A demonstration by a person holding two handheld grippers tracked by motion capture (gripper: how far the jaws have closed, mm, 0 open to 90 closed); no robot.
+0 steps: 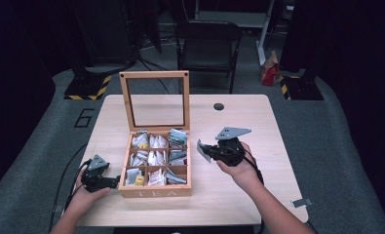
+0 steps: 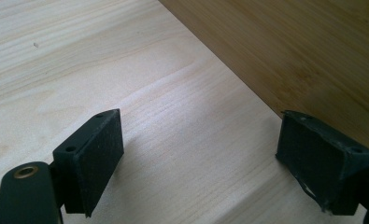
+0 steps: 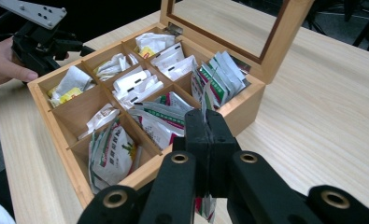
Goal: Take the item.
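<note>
Beside the tea box (image 1: pixel 155 192), right gripper (image 1: pixel 203 150) raised, pinching a sachet (image 3: pixel 205 108)

- A pale wooden table (image 1: pixel 258 146) with rounded corners stands on a grey carpeted floor (image 1: pixel 336 146).
- A round dark hole (image 1: pixel 219 106) sits near the table's far edge.
- Beyond the table stands a black folding chair (image 1: pixel 208 46).
- Left and right of the chair, dark stand bases with yellow-black striped edges (image 1: pixel 87 87) rest on the floor.
- The room behind the chair is dim.
</note>
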